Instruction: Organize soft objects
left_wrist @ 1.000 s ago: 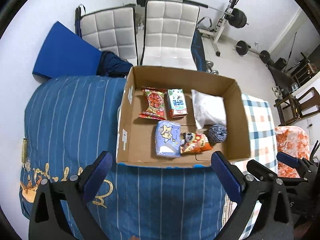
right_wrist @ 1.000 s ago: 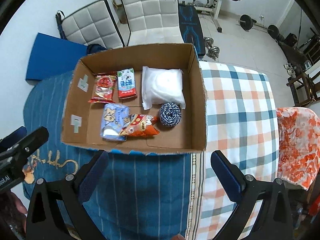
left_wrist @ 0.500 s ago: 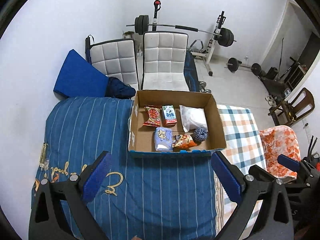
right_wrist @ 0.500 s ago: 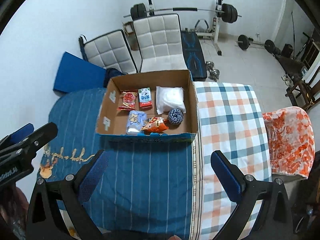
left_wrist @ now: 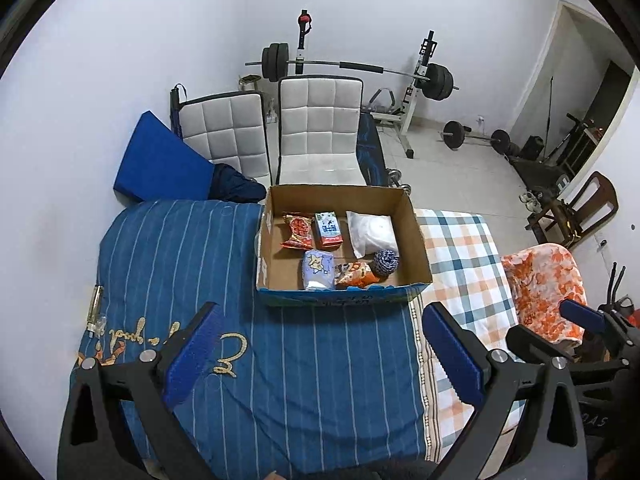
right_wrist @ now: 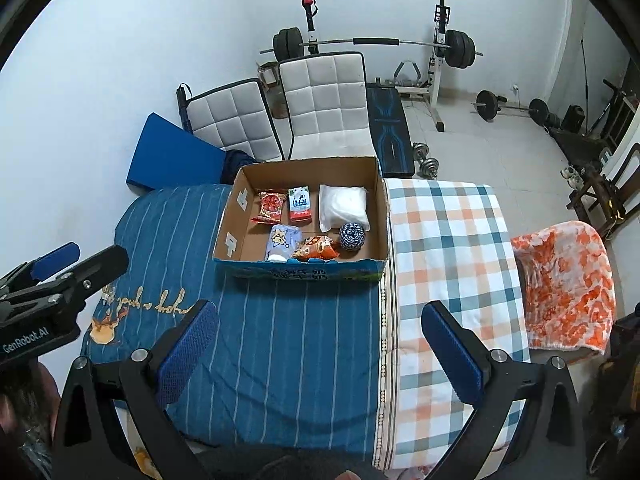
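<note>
An open cardboard box (left_wrist: 420, 240) (right_wrist: 382, 208) sits on the bed. Inside lie a red snack bag (left_wrist: 298, 231) (right_wrist: 270, 207), a red-and-white pack (left_wrist: 328, 230) (right_wrist: 300, 203), a white pillow pack (left_wrist: 372, 233) (right_wrist: 343, 207), a light-blue tissue pack (left_wrist: 319, 270) (right_wrist: 282, 242), an orange snack bag (left_wrist: 356, 274) (right_wrist: 316, 249) and a blue-white yarn ball (left_wrist: 386, 262) (right_wrist: 352, 236). My left gripper (left_wrist: 324, 352) is open and empty, well short of the box. My right gripper (right_wrist: 320, 348) is also open and empty, over the bed's near part.
A blue striped blanket (left_wrist: 192, 264) covers the bed's left, a checked sheet (right_wrist: 444, 240) its right. An orange floral cloth (right_wrist: 568, 284) drapes at far right. Two white padded chairs (left_wrist: 320, 128), a blue mat (left_wrist: 160, 160) and a barbell bench (right_wrist: 384, 44) stand behind.
Both grippers have pulled back and up from the box, so it looks much smaller and farther now. Both stay open and the box contents are unchanged.
</note>
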{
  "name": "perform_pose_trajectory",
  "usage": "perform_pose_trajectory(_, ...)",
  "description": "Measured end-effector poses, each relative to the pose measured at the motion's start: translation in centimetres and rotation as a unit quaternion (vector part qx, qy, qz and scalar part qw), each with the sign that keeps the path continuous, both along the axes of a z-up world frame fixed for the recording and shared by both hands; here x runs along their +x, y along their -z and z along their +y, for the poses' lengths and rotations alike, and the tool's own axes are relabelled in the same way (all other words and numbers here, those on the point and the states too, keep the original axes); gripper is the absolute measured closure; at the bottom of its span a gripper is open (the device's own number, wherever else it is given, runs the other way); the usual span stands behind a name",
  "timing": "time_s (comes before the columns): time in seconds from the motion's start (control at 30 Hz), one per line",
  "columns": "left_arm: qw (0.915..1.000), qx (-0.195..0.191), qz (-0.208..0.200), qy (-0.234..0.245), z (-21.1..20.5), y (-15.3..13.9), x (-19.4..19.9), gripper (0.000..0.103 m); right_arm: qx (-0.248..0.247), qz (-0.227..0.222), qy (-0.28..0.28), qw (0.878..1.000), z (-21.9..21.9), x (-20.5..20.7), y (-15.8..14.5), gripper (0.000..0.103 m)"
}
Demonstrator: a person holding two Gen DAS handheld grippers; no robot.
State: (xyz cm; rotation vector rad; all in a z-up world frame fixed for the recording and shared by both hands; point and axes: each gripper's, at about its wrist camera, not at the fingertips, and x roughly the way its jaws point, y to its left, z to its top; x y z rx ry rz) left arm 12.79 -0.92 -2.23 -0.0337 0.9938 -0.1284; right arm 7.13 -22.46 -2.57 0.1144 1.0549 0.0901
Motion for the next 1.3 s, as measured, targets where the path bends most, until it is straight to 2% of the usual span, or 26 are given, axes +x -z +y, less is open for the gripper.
perform_pose_trajectory(0.2, 1.0, 0.005, 0.0, -0.006, -0.3, 0.1, -0.5, 0.002, -0.007, -0.009, 0.016, 1.0, -0.3, 0.0, -0.4, 0.0)
perform_pose_trajectory(0.33, 0.9997, 0.015, -0.014, -0.014, -0.3, -0.2, -0.5, 0.002, -0.024, -0.022, 0.025, 0.999, -0.3, 0.1, -0.9, 0.0)
perform_pose_trajectory(0.67, 0.9975, 0.036, -0.053, -0.03, -0.3, -1.6, -1.0, 0.001, -0.028, -0.036, 0.036, 0.998, -0.5, 0.7, -1.5, 0.0)
perform_pose_trajectory(1.3, 0.9978, 0.042, -0.042, -0.031, -0.4, -0.7, -0.9, 0.001, -0.035, -0.045, 0.045, 0.997, -0.8, 0.4, -2.0, 0.0)
